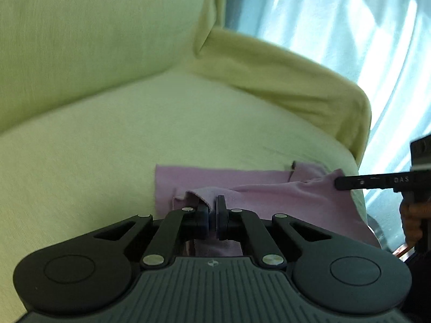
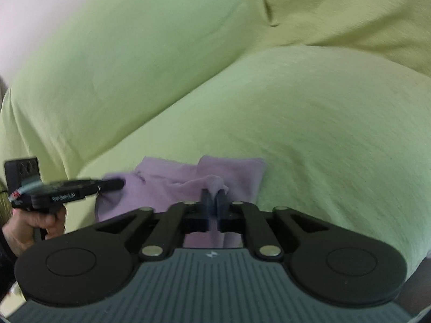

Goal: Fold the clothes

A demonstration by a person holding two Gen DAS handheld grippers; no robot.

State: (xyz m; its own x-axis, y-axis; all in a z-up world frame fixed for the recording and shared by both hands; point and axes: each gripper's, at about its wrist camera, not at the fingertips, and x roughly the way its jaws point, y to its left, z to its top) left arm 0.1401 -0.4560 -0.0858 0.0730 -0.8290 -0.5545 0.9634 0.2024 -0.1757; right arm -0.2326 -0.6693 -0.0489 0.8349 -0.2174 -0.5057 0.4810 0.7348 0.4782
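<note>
A lilac garment (image 1: 269,188) lies partly folded near the front edge of a yellow-green sofa seat (image 1: 134,140). My left gripper (image 1: 212,204) is shut on a raised edge of the cloth at its left end. In the right wrist view the same lilac garment (image 2: 172,180) shows, and my right gripper (image 2: 214,196) is shut on a bunched fold of it. Each view catches the other gripper from the side: the right gripper (image 1: 339,183) pinches the cloth's right corner, the left gripper (image 2: 120,183) its left one. The cloth sags between both grips.
The sofa backrest (image 1: 89,35) rises behind the seat and an armrest (image 1: 296,80) closes the right side. Pale curtains (image 1: 336,21) hang beyond the armrest. A hand (image 2: 35,223) grasps the left gripper's handle, and another hand (image 1: 412,218) the right one.
</note>
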